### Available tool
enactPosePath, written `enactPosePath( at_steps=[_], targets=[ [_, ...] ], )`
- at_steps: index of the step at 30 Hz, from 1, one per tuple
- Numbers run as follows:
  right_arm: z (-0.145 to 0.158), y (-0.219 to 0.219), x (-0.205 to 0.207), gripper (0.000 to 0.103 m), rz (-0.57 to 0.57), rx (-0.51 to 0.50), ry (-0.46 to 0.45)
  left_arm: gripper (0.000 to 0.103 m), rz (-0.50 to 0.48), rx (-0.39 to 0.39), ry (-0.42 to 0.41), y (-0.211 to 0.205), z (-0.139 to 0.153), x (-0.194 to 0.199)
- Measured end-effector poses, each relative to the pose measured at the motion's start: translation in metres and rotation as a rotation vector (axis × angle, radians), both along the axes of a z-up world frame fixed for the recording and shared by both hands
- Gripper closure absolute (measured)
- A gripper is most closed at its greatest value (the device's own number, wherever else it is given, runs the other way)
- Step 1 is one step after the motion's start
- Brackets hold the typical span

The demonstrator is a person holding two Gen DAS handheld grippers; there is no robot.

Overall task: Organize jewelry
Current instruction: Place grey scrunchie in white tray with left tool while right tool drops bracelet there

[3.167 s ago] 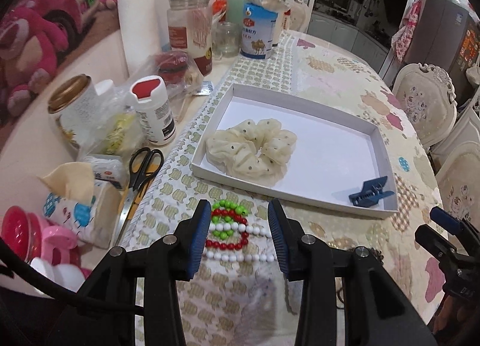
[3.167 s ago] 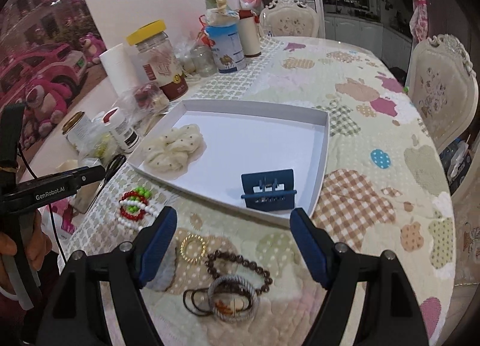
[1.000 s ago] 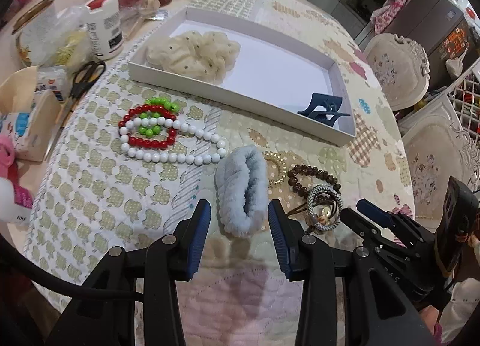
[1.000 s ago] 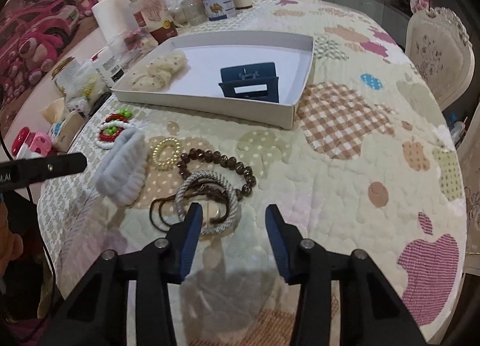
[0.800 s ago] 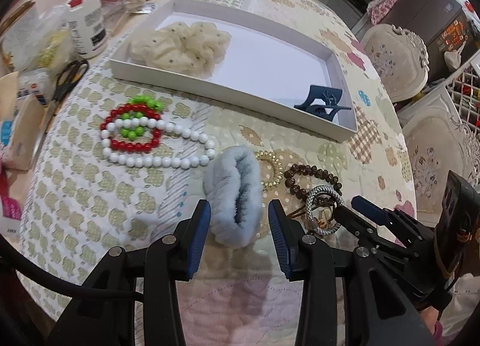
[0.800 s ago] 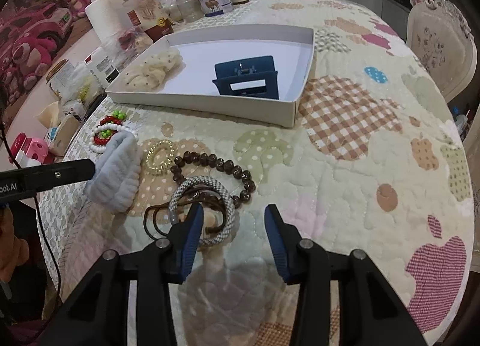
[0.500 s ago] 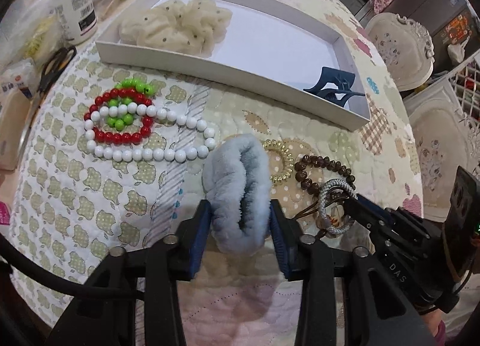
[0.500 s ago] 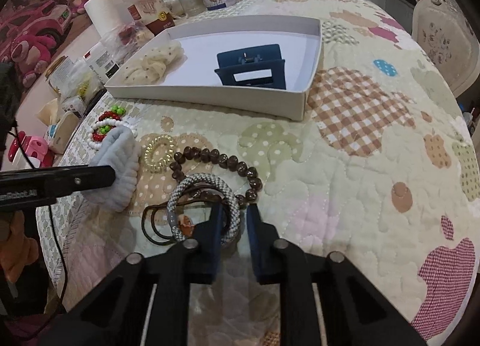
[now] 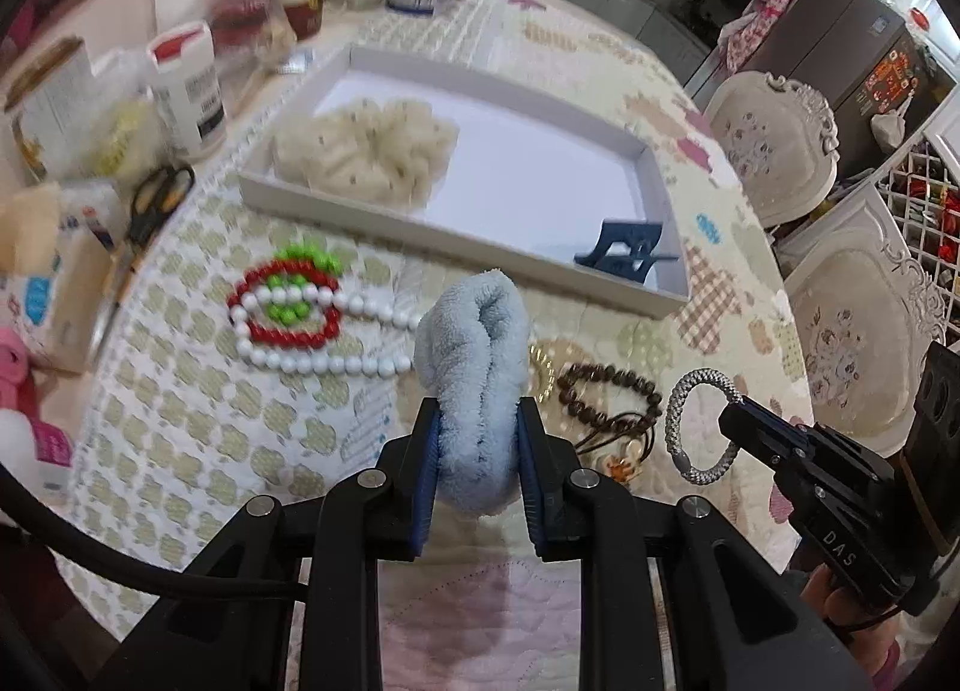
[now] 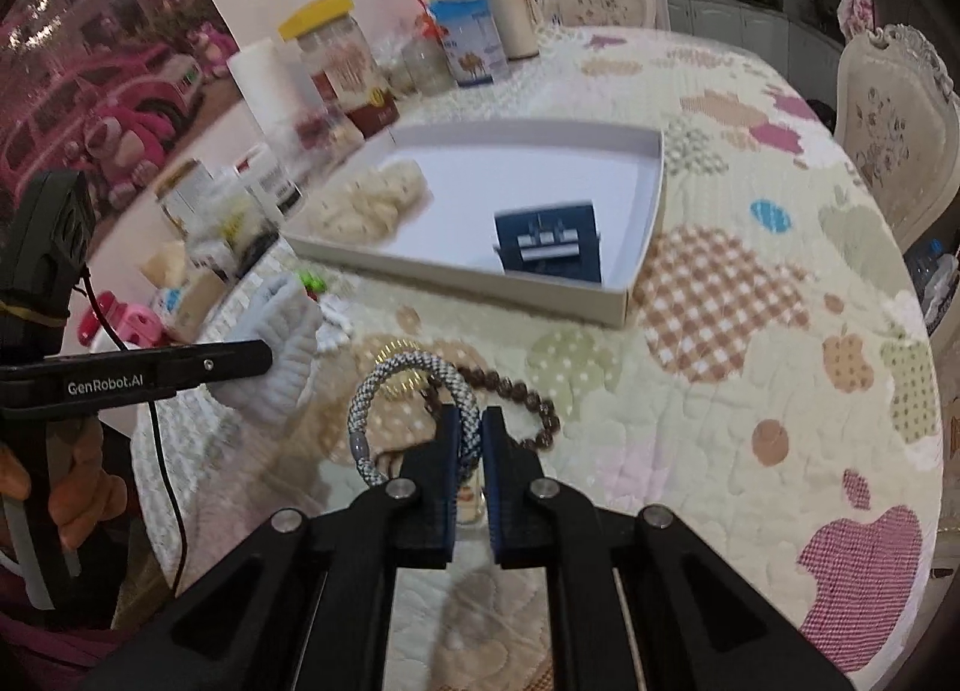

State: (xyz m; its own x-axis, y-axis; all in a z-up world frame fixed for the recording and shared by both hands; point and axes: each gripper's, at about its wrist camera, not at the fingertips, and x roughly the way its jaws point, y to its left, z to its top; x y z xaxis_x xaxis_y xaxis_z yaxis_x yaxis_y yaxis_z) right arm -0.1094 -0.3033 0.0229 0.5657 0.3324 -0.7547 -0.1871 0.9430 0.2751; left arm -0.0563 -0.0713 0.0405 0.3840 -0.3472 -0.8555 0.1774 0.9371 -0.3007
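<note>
The left gripper (image 9: pixel 477 451) is closing its fingers on the pale blue fluffy scrunchie (image 9: pixel 474 379), squeezing it flat between the blue pads; a second ago the fingers stood wide apart with the scrunchie lying loose on the surface just ahead of them. The scrunchie now stands up out of the fingers, its lower end hanging clear of the quilted tablecloth (image 9: pixel 180 421).

The right gripper (image 10: pixel 469 451) has its fingers clenched on the grey-and-white braided bracelet (image 10: pixel 384 385), which a second ago lay flat on a small pile with the fingers open before it. The bracelet now hangs as an upright loop from the fingertips, raised above the cloth. Under and beside it remain the brown wooden bead bracelet (image 10: pixel 522 397), thin dark hair ties (image 9: pixel 624 433) and a gold coil ring (image 9: pixel 543 367), all in their earlier places.

Left of the scrunchie, the white pearl necklace (image 9: pixel 336 361) with the red and green bead bracelets (image 9: pixel 288 307) lies as before. Beyond them the white tray (image 9: pixel 456 244) holds the cream scrunchie (image 9: pixel 366 151) at its left end and the blue hair claw clip (image 9: pixel 630 253) at its right corner, neither shifted. Scissors (image 9: pixel 144 211), bottles and jars crowd the far left edge of the surface.
</note>
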Motion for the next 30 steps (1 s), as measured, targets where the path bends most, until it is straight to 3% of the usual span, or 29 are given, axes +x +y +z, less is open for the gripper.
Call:
enactPosePath(
  at_steps=[13,23,30],
  targets=[
    [0.047,0.0,0.018,0.095,0.005,-0.019,-0.097,0.081,0.005,0.058,-0.121,-0.006,0.045,0.024],
    [0.058,-0.02,0.061,0.095,-0.059,-0.022,-0.115,0.081,-0.015,0.096,-0.12,-0.025,0.038,0.068],
    [0.049,-0.028,0.104,0.095,-0.096,-0.022,-0.085,0.081,-0.026,0.091,-0.087,-0.036,0.023,0.11]
  ],
)
